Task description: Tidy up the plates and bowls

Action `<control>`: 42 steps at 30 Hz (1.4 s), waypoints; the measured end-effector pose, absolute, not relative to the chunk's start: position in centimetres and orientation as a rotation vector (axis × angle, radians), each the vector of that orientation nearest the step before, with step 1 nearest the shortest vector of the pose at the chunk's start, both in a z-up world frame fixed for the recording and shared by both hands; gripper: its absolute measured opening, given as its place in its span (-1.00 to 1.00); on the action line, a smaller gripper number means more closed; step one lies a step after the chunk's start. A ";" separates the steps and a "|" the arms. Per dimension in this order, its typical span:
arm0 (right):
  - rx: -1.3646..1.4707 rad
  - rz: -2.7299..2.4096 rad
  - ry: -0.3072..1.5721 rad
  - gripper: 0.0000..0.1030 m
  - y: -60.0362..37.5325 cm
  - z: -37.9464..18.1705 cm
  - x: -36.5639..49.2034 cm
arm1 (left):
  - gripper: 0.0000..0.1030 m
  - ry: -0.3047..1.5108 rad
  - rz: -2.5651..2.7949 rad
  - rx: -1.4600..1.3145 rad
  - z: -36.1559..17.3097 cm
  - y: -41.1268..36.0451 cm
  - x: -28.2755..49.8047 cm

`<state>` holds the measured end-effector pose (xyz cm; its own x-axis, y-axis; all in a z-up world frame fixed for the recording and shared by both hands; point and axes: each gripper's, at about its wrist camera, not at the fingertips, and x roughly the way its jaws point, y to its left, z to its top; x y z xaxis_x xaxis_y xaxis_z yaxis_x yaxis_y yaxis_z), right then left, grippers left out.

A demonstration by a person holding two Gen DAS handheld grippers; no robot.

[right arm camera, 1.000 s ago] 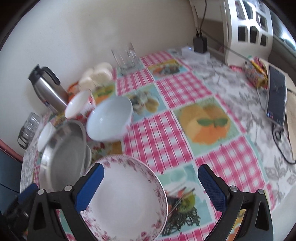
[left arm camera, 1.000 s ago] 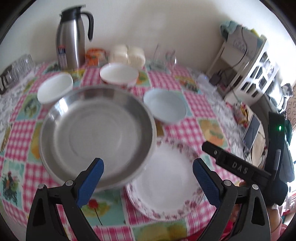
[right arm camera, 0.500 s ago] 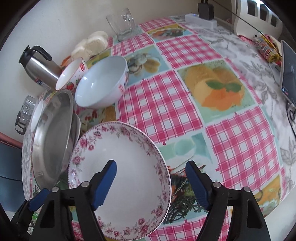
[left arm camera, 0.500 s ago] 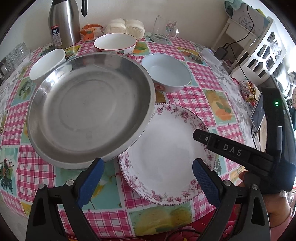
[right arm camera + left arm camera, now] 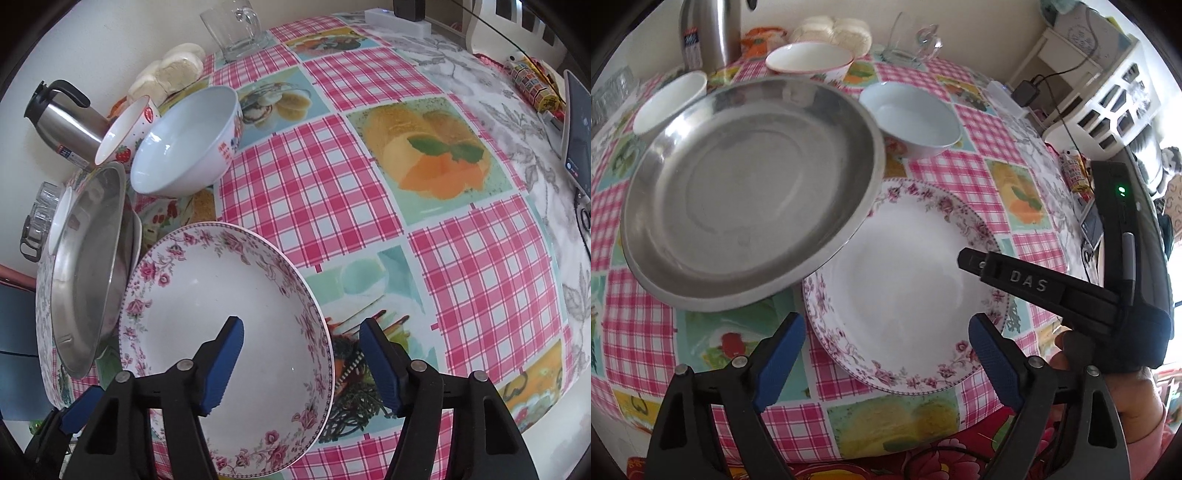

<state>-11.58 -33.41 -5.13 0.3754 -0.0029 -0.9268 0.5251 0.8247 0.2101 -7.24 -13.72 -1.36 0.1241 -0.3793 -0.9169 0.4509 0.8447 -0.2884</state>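
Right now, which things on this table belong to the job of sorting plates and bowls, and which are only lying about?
For the job: floral plate, steel dish, light blue bowl, strawberry bowl, small white bowl.

Lying about: thermos, glass mug, buns, phone, charger.

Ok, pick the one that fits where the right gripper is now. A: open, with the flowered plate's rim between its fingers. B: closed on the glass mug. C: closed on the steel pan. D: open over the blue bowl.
A: the right gripper is open, one finger over the flowered plate and the other outside its rim, not yet closed.
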 end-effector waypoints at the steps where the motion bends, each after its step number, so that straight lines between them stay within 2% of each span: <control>1: 0.527 -0.361 1.151 0.34 -33.4 -5.2 -11.6 | 0.75 1.326 -0.600 0.058 -1.7 -13.6 -7.1; 6: 0.526 -0.362 1.165 0.34 -33.7 -5.7 -11.5 | 0.73 1.373 -0.565 0.023 -2.9 -13.0 -6.5; 9: 0.525 -0.363 1.169 0.34 -33.7 -5.9 -11.3 | 0.41 1.409 -0.543 -0.013 -4.0 -12.7 -6.0; 14: 0.526 -0.372 1.166 0.34 -33.8 -6.0 -11.3 | 0.39 1.476 -0.488 -0.061 -5.9 -12.1 -5.3; 17: 0.520 -0.369 1.165 0.32 -33.9 -6.0 -11.3 | 0.31 1.472 -0.466 -0.068 -6.2 -12.0 -5.0; 20: 0.516 -0.359 1.159 0.13 -34.0 -6.0 -11.2 | 0.25 1.457 -0.463 -0.077 -6.2 -12.0 -4.8; 27: 0.533 -0.325 1.140 -0.36 -33.8 -5.9 -11.0 | -0.28 1.433 -0.477 -0.121 -6.4 -11.8 -4.3; 29: 0.545 -0.332 1.130 -0.45 -34.1 -6.0 -11.0 | -0.29 1.429 -0.479 -0.122 -6.4 -11.9 -4.3; 42: 0.608 -0.395 1.088 -0.48 -38.0 -6.1 -12.7 | -0.42 1.415 -0.585 -0.115 -6.9 -14.8 -5.0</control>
<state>-12.71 -37.97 -6.10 0.4203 -0.0052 -0.9074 0.5776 0.7727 0.2631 -5.03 -14.80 -6.90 0.0408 -0.4472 -0.8935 0.3138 0.8547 -0.4135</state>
